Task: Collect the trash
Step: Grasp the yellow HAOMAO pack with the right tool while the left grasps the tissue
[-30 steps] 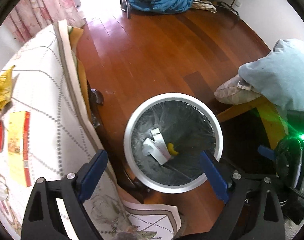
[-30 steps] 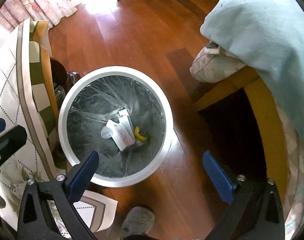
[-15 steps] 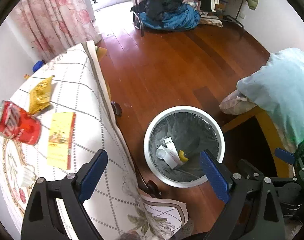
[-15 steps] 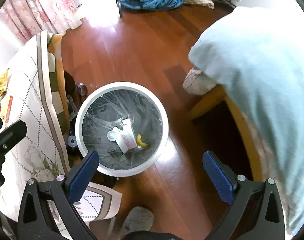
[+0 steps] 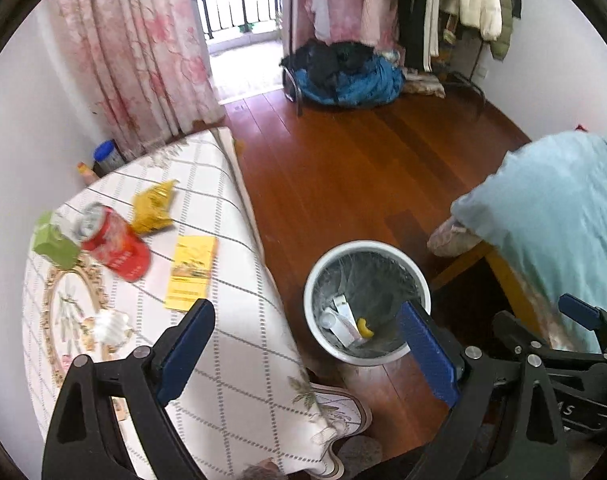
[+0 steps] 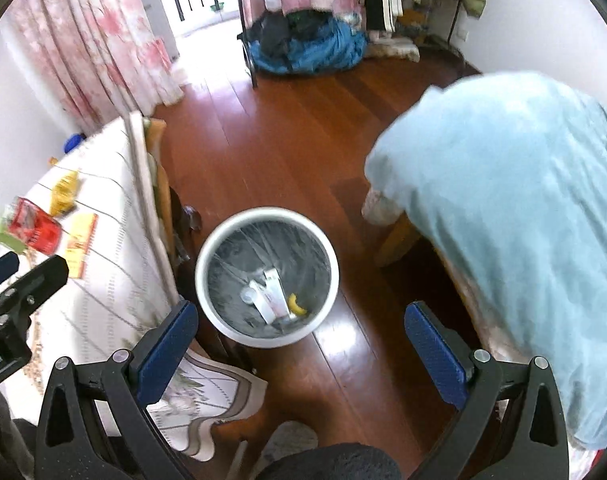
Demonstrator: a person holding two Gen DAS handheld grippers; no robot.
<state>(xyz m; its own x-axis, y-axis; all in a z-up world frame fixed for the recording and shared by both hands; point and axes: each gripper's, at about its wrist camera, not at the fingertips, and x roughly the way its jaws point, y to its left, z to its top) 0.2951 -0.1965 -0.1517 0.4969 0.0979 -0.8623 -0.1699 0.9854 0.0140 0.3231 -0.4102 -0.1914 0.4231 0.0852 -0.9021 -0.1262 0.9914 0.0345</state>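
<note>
Both cameras are pulling up and back from the bin [image 5: 366, 360]: a second ago it was filling the left view, and now it is sitting small on the wood floor [image 5: 355, 168] beside the worktop [image 5: 239, 344]. More trash is coming into sight with the wider view. The left gripper [image 5: 307, 356] is hanging wide open, holding nothing, its left finger over the cloth edge and its right finger over the bin's near rim. The right gripper [image 6: 299, 354] is likewise gaping and empty, the bin showing between its blue pads [image 6: 435, 356].

On the worktop a red can [image 5: 117, 246] is lying on its side, touching a green carton [image 5: 55, 242]. A gold wrapper [image 5: 153, 208] is sitting just beyond the can, a yellow packet [image 5: 191, 274] flat beside it, and a crumpled tissue [image 5: 109, 326] nearer the camera. Inside the bin, white packaging [image 6: 269, 294] and a yellow scrap [image 6: 296, 305] are resting on the liner.

To the right, a pale blue blanket [image 6: 515, 216] is draped over a wooden frame, close to the bin. Far back, blue bedding [image 5: 351, 80] is heaped under a rack of hanging clothes, pink curtains [image 5: 139, 52] at left. The print on the can and packet is too blurred to read.
</note>
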